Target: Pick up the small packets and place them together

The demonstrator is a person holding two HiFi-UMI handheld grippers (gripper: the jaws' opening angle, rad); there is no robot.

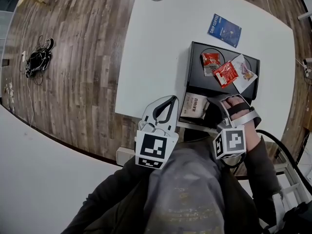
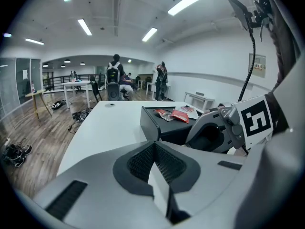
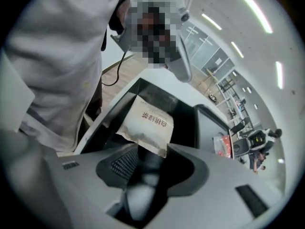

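My right gripper (image 3: pixel 152 152) stands wide open and points steeply down. The near corner of the beige packet (image 3: pixel 145 123) pokes into its mouth, but the pads don't press on it, so I hold nothing. That packet lies in the low front part of the black box (image 1: pixel 196 82), at the side of the table (image 1: pixel 156 57) nearest me. The red packets (image 1: pixel 225 73) and the white packet (image 1: pixel 242 72) lie close together on the box's raised top, and the blue packet (image 1: pixel 224 29) lies apart on the table beyond. My left gripper (image 2: pixel 154 149) is closed on nothing.

I judge the beige packet is the one to move. A corner bite would let it swing or slip, so I'd reach further in and close squarely across its edge. Then I'd lift it clear of the box wall and lay it beside the red ones.
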